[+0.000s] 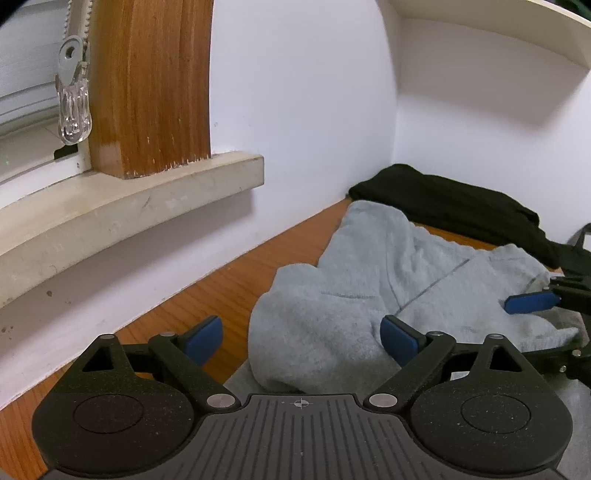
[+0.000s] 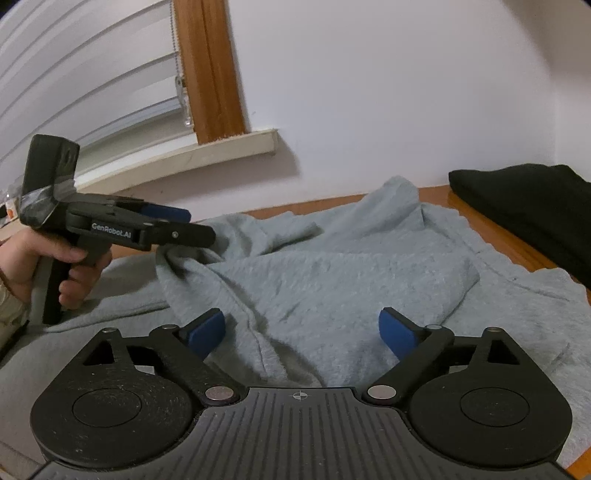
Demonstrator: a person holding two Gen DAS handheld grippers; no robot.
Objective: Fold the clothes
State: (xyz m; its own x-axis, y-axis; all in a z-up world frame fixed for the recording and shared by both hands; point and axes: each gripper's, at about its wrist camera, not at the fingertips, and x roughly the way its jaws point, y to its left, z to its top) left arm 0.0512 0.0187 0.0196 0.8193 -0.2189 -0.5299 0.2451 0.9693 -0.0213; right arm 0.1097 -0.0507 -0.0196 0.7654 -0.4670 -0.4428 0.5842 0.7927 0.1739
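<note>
A light grey sweatshirt (image 1: 354, 295) lies crumpled on a wooden table (image 1: 207, 306); it also fills the right wrist view (image 2: 332, 280). My left gripper (image 1: 301, 339) is open, its blue pads on either side of a raised fold of the grey cloth. In the right wrist view the left gripper (image 2: 192, 221) hovers just over a bunched edge of the sweatshirt at the left. My right gripper (image 2: 303, 332) is open and empty above the cloth; one of its blue fingertips (image 1: 532, 302) shows at the right of the left wrist view.
A folded black garment (image 1: 454, 206) lies at the back right by the wall, seen also in the right wrist view (image 2: 532, 206). A stone window sill (image 1: 122, 218) with a wooden frame (image 1: 147, 85) juts out at the left. A white shelf (image 1: 509, 33) hangs above.
</note>
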